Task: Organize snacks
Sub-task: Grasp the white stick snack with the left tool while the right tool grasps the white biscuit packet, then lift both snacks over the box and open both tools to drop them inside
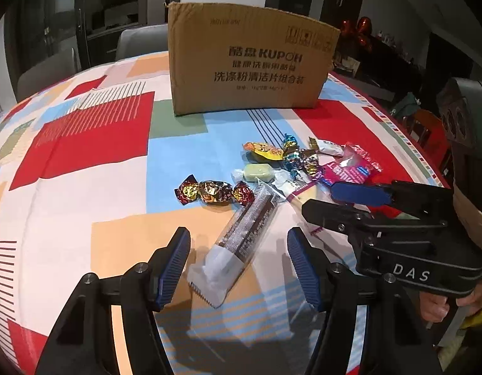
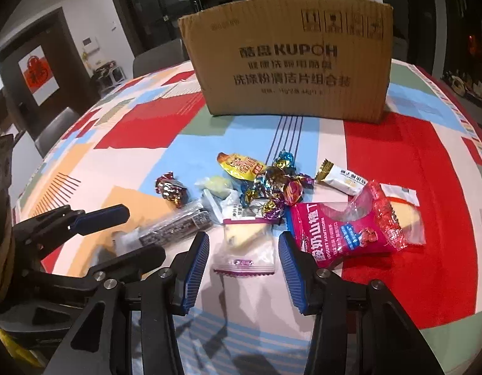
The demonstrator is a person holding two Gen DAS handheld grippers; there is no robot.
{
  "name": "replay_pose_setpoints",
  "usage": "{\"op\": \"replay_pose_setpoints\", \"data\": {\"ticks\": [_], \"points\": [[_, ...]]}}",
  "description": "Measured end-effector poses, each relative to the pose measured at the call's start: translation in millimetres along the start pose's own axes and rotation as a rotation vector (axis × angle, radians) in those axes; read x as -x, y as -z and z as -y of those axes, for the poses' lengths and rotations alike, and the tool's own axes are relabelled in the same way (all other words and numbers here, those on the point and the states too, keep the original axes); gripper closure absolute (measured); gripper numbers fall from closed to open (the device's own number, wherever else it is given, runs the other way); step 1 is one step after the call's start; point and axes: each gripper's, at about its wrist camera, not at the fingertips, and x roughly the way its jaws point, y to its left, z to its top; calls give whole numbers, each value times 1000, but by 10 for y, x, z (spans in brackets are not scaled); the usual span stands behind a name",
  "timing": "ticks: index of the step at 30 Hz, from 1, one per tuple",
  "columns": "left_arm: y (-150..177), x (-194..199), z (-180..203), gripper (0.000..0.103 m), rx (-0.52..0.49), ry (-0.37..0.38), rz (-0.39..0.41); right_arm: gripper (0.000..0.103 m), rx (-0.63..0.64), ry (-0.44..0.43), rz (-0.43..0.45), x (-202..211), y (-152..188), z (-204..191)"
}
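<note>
A pile of wrapped snacks lies on the patterned tablecloth before a brown cardboard box point(image 1: 250, 59) point(image 2: 287, 56). My left gripper point(image 1: 239, 250) is open, its jaws either side of a long dark snack bar in clear wrap point(image 1: 241, 234) point(image 2: 175, 228). My right gripper point(image 2: 244, 250) is open around a clear packet with a pale cake slice point(image 2: 245, 243); it shows from the side in the left wrist view point(image 1: 334, 201). A pink hawthorn packet point(image 2: 341, 231) point(image 1: 350, 172) lies right of it. A red-gold foil candy point(image 1: 214, 191) point(image 2: 172, 189) lies left.
Further snacks: a yellow packet point(image 2: 241, 165), blue and purple foil candies point(image 2: 278, 184), a green sweet point(image 1: 258, 171), a white bar point(image 2: 341, 181). Grey chairs point(image 1: 140, 40) stand behind the table. The table edge point(image 1: 406, 143) runs along the right.
</note>
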Motion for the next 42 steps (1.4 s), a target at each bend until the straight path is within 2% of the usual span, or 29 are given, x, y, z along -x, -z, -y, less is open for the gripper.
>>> {"op": "replay_pose_setpoints", "data": {"ticks": [12, 15, 16, 17, 24, 33, 42], "points": [[-19, -161, -58, 50, 42, 5, -28, 56, 48, 41, 17, -98, -34, -7], [-16, -161, -48, 52, 50, -2, -22, 60, 61, 55, 26, -100, -26, -21], [-19, -162, -40, 56, 52, 1, -20, 63, 58, 54, 26, -96, -27, -17], [-21, -165, -32, 67, 51, 3, -21, 66, 55, 50, 26, -96, -30, -16], [-19, -139, 35, 77, 69, 29, -40, 69, 20, 9, 8, -47, 7, 23], [68, 84, 137, 81, 102, 39, -24, 69, 1, -19, 22, 155, 136, 37], [24, 425, 231, 81, 122, 27, 48, 69, -3, -47, 99, 505, 107, 7]]}}
